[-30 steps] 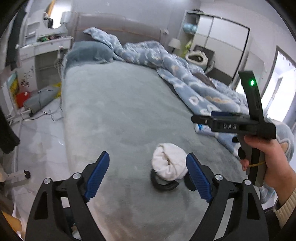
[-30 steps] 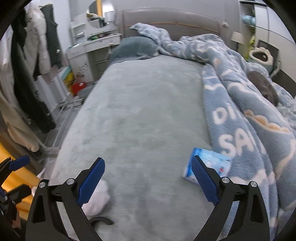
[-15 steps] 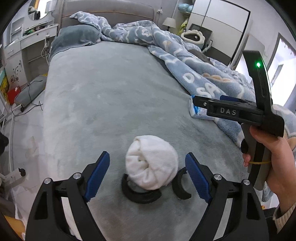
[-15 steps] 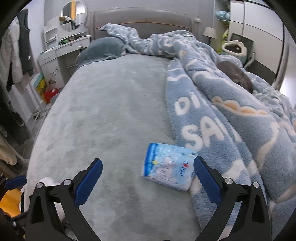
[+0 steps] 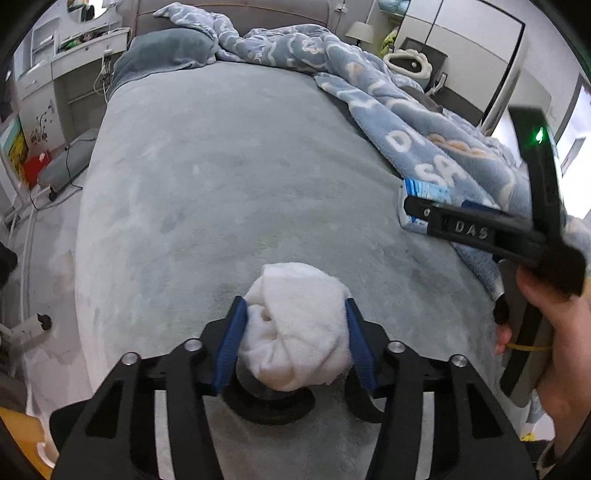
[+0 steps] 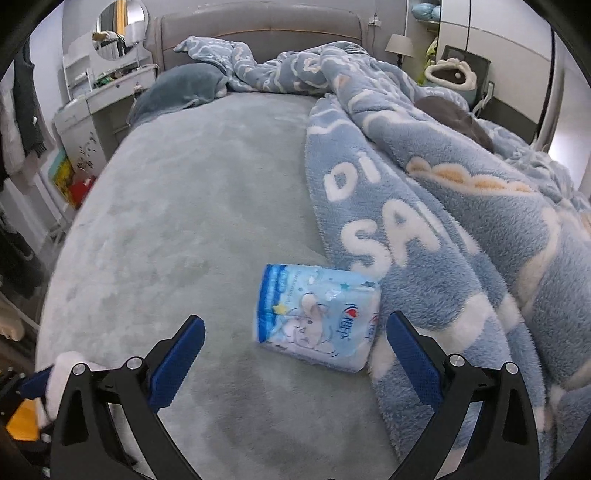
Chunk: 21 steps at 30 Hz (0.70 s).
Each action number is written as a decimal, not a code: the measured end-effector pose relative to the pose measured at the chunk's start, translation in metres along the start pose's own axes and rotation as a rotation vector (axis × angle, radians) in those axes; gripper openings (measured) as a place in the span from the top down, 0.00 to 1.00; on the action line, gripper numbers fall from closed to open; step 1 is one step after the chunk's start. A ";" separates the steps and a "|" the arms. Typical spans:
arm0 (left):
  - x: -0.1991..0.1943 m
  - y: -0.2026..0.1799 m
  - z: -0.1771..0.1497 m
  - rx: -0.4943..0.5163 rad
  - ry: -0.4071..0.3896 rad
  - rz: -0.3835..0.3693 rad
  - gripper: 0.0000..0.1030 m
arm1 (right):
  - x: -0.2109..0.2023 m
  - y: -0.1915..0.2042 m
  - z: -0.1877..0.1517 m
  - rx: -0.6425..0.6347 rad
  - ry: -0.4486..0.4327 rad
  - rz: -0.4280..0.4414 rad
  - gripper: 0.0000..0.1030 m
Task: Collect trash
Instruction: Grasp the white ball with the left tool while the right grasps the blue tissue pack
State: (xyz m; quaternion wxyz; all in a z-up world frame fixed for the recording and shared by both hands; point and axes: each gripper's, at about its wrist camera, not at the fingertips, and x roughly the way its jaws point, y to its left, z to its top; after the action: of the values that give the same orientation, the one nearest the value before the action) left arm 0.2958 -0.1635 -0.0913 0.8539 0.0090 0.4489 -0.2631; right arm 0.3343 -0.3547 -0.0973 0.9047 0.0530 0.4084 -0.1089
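Note:
A crumpled white wad (image 5: 295, 325) lies on the grey-green bed cover (image 5: 229, 177) over a black ring-shaped object (image 5: 269, 406). My left gripper (image 5: 293, 336) is shut on the white wad, blue pads pressing both its sides. A light blue tissue pack (image 6: 317, 317) lies on the cover against the blue fleece blanket (image 6: 443, 206). My right gripper (image 6: 295, 354) is open just in front of the pack, which sits between the finger lines. The pack also shows in the left wrist view (image 5: 424, 206), partly hidden by the right gripper's body (image 5: 491, 232).
A grey pillow (image 6: 181, 92) and the headboard (image 6: 258, 33) are at the far end. A white dresser (image 6: 96, 107) with a round mirror stands left of the bed. Clothes hang at far left. A nightstand lamp (image 6: 399, 46) and wardrobe are at the right.
My left gripper moved forward and closed on the white wad. My right gripper moved closer to the tissue pack, which now sits larger between its open fingers.

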 end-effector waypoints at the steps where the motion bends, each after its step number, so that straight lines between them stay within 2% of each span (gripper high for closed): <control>1: -0.003 0.003 0.000 -0.004 -0.007 -0.007 0.54 | 0.001 0.000 0.000 0.003 0.002 -0.003 0.03; 4: -0.011 0.004 0.002 -0.009 -0.034 -0.022 0.59 | 0.012 -0.006 0.000 0.015 0.020 -0.020 0.03; 12: -0.039 0.007 0.006 -0.016 -0.145 -0.051 0.60 | 0.028 -0.014 -0.001 0.024 0.035 -0.046 0.03; 16: -0.049 0.015 0.007 -0.041 -0.172 -0.053 0.60 | 0.027 -0.008 0.002 0.022 0.020 -0.032 0.03; 21: -0.063 0.022 0.006 -0.037 -0.202 -0.049 0.60 | 0.034 -0.002 0.000 0.008 0.052 -0.026 0.03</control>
State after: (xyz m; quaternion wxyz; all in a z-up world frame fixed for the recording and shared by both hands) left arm 0.2814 -0.1182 -0.0440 0.8882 -0.0444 0.3656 -0.2748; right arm 0.3558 -0.3617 -0.1232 0.8921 0.0542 0.4320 -0.1212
